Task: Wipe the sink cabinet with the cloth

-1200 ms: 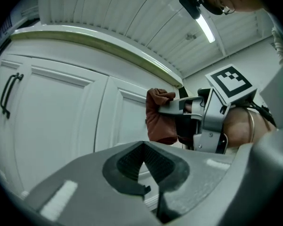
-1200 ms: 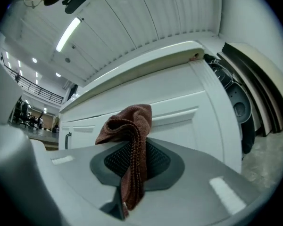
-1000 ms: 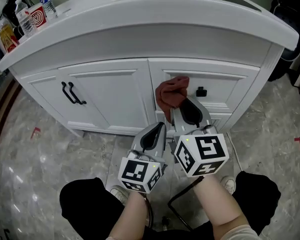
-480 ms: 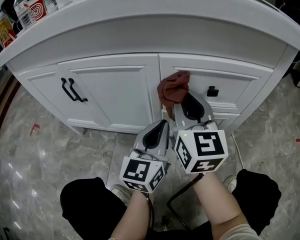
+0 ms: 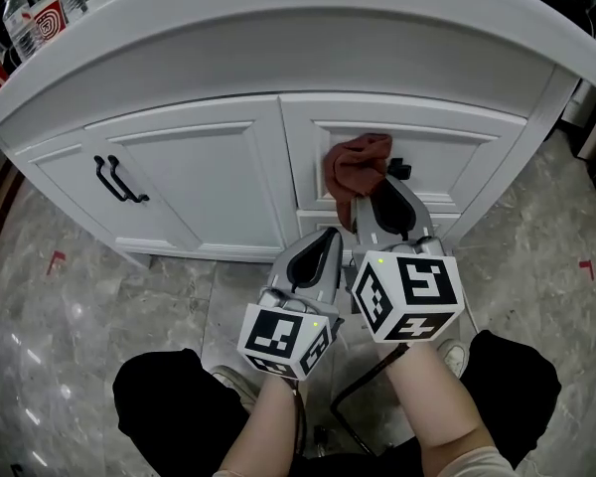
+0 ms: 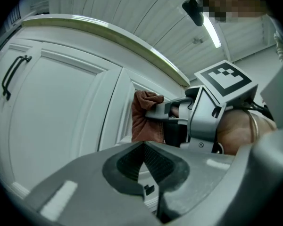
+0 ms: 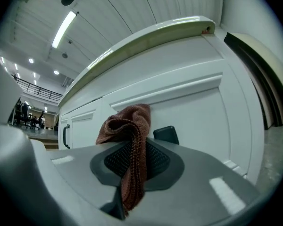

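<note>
cloth (image 5: 361, 165): rust-brown, ribbed knit weave. sink cabinet (image 5: 209, 182): plain white; door handles (image 5: 117, 180) and drawer knob (image 5: 401, 170) black. left claw (image 5: 326, 238) and right claw (image 5: 370, 189): light grey shells, black ribbed pads. marker cubes (image 5: 407, 294): white, black square patterns. floor (image 5: 70, 306): grey marbled tile, small red marks (image 5: 56, 262).
</note>
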Motion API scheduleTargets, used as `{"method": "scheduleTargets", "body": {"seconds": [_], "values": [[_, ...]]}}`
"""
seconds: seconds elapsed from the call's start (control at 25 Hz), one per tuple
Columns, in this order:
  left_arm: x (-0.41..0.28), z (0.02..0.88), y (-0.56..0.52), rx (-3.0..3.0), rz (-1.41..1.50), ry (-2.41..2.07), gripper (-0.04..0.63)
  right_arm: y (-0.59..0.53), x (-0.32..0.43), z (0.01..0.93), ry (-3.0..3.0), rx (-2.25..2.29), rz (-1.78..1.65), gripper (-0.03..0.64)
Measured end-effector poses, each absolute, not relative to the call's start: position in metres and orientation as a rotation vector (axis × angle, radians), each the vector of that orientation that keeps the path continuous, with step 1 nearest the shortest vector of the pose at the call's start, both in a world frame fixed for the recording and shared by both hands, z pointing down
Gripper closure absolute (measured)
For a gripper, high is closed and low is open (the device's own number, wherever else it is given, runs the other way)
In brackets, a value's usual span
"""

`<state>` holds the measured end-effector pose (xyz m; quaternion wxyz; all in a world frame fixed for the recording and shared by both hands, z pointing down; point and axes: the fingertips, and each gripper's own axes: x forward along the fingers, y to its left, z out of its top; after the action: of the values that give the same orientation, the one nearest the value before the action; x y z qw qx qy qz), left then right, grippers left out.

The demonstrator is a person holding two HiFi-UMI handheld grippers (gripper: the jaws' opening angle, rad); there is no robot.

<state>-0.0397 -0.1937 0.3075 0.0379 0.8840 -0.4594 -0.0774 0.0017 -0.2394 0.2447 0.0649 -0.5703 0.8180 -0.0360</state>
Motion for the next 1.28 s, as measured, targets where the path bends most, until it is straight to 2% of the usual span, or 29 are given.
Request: {"method": "scheduleTargets", "body": {"seconds": [1.04, 1.28], "values": [[0.016, 0.315, -0.198, 2.760, -0.228, -1.273, 0.595, -0.238, 0.097, 0.245, 2.346, -1.912, -0.098, 0.530], [0.024, 0.318, -0.202, 2.757, -0.221, -1.268, 0.595, -0.234, 0.125, 0.244, 2.339, -2.074, 0.086, 0.531]]}}
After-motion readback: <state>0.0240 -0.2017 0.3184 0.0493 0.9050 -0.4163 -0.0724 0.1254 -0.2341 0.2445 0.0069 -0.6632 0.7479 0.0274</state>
